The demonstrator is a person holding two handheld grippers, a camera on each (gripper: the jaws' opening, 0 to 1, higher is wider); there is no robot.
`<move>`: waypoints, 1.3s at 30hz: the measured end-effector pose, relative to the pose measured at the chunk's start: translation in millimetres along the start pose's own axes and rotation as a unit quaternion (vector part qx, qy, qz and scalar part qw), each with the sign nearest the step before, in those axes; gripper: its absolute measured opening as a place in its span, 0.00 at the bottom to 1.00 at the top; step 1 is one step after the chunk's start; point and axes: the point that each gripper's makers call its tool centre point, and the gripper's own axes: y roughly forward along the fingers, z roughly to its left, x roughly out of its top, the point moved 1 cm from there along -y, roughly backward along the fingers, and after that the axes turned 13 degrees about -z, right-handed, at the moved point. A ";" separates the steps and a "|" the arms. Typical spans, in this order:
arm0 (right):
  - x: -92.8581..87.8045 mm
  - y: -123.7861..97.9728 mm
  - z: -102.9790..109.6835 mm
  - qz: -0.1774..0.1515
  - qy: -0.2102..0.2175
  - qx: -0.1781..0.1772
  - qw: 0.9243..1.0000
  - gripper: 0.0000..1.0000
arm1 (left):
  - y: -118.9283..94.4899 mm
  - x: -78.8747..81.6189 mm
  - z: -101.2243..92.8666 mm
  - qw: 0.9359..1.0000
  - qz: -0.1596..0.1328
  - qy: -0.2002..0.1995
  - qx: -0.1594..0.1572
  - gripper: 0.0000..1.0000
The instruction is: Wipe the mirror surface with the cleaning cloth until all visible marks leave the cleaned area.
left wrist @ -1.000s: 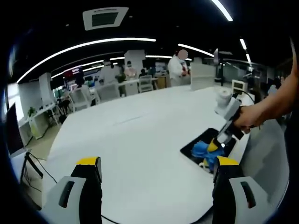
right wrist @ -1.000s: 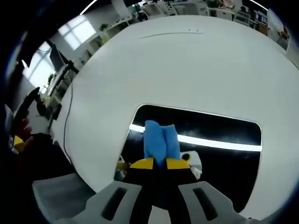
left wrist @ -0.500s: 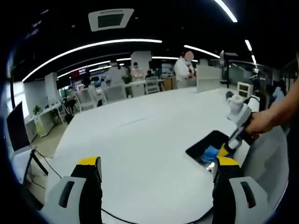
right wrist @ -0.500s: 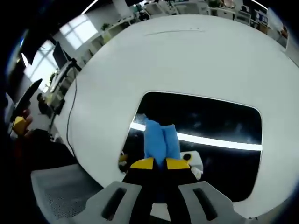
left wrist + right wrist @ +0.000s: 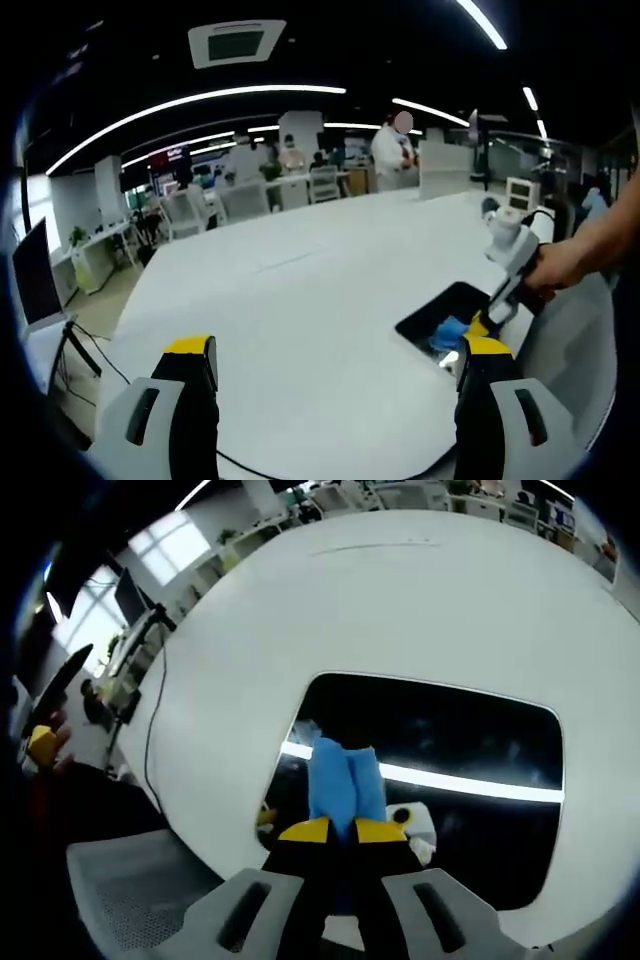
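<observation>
On the white table (image 5: 420, 610), the right gripper (image 5: 341, 829) is clamped on the blue cloth (image 5: 344, 783), pressing it against the mirror (image 5: 470, 740). The left gripper (image 5: 335, 348) is wide open, holding nothing.

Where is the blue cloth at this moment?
In the right gripper view the blue cloth is clamped in the right tongs, pressed on the mirror near its left edge, on the white table.

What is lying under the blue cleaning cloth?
The dark rectangular mirror, flat on the white table. The right hand-held gripper pinches the blue cleaning cloth against it. Any marks beneath the cloth are hidden.
</observation>
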 end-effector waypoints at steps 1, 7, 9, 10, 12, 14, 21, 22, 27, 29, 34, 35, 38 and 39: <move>-0.1 -0.1 -0.1 -0.001 0.000 0.000 1.000 0.01 | 0.1 0.6 -0.9 1.000 0.000 0.002 -0.001 1.00; -0.1 -0.4 -1.1 0.003 0.013 0.007 1.000 0.01 | 3.7 -5.1 5.6 1.000 0.006 -0.008 0.005 1.00; -0.5 -0.2 0.0 0.002 -0.003 0.005 1.000 0.01 | 6.9 0.6 3.5 1.000 -0.002 -0.012 0.006 1.00; -0.7 -0.4 0.6 0.003 -0.016 0.004 1.000 0.01 | 7.8 2.7 2.1 1.000 -0.005 -0.008 0.004 1.00; -0.3 0.2 0.2 0.005 -0.017 0.005 1.000 0.01 | 8.0 6.9 -0.4 1.000 -0.007 0.002 0.002 1.00; -0.3 0.2 -0.7 0.005 -0.012 0.006 1.000 0.01 | 6.6 7.6 -0.9 1.000 -0.008 0.001 0.001 1.00; -0.9 -0.9 0.1 -0.003 -0.006 0.005 1.000 0.01 | -0.2 -0.2 -1.6 1.000 0.008 0.008 -0.003 1.00; -1.0 -1.3 0.2 -0.002 -0.006 0.006 1.000 0.01 | -0.4 0.5 -1.6 1.000 0.007 0.008 -0.002 1.00; -3.3 -2.6 1.5 0.001 -0.007 0.009 1.000 0.01 | 0.9 1.1 -4.1 1.000 0.007 0.011 -0.008 1.00; -4.4 -3.2 2.2 0.003 -0.006 0.010 1.000 0.01 | 1.3 0.4 -4.5 1.000 0.008 0.009 -0.008 1.00; -5.9 -4.0 3.1 0.003 -0.006 0.012 1.000 0.01 | 2.5 1.1 -7.1 1.000 0.008 0.007 -0.011 1.00; -5.9 -4.1 3.1 0.002 -0.007 0.013 1.000 0.01 | 2.5 0.9 -8.3 1.000 0.009 0.008 -0.012 1.00; -5.9 -4.0 3.1 0.003 -0.007 0.014 1.000 0.01 | 2.2 -0.2 -10.1 1.000 0.011 0.006 -0.012 1.00; -5.9 -4.1 3.2 0.004 -0.008 0.014 1.000 0.01 | 2.3 -0.5 -10.3 1.000 0.011 0.006 -0.012 1.00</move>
